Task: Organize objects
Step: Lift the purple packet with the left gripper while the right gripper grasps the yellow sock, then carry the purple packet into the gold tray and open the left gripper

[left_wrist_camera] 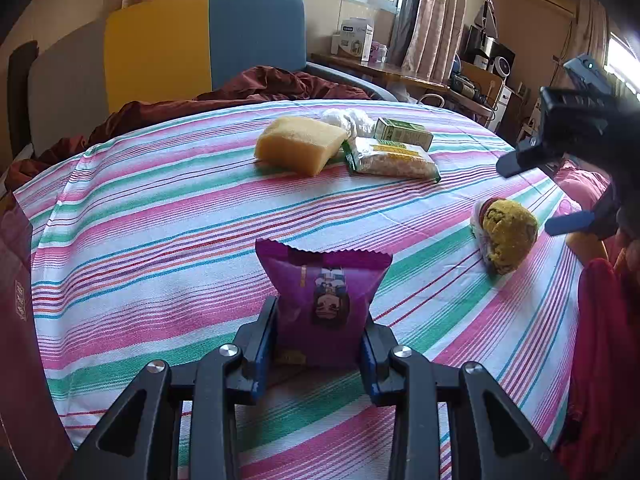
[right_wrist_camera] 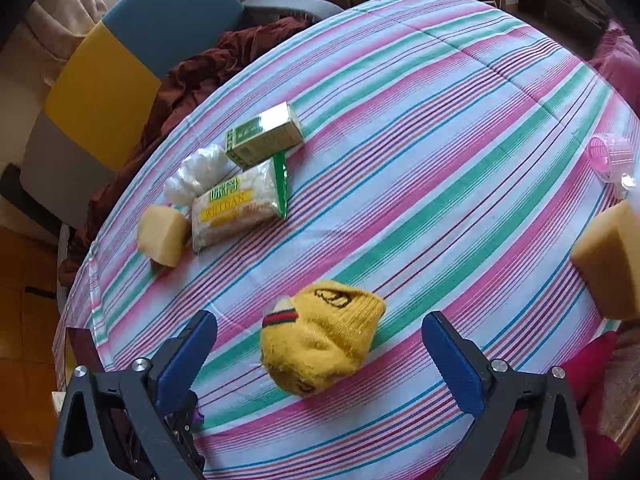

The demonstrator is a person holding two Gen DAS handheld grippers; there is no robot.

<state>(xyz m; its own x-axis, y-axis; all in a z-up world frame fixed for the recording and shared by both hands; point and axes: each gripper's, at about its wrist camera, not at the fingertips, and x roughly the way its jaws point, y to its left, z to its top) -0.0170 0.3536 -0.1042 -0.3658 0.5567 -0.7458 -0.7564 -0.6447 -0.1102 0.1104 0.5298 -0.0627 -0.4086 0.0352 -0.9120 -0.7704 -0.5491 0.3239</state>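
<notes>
Purple snack packet (left_wrist_camera: 326, 300): glossy, serrated top edge, upright, pinched by left gripper (left_wrist_camera: 320, 344).
Yellow knit sock (right_wrist_camera: 320, 338): balled, red-green cuff stripe, lying free on striped cloth (right_wrist_camera: 440, 140).
Right gripper (right_wrist_camera: 320, 344): spread wide, straddling sock, no contact.

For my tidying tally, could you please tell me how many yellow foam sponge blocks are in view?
2. One yellow foam sponge block lies beside the clear snack packet; another sits at the right edge of the striped cloth, partly cut off.

A woven striped cloth (right_wrist_camera: 440, 128) covers the table. The yellow sock (right_wrist_camera: 324, 344) is fuzzy knit, the sponge (left_wrist_camera: 300, 144) porous and matt, the purple packet (left_wrist_camera: 324, 284) glossy plastic film.
</notes>
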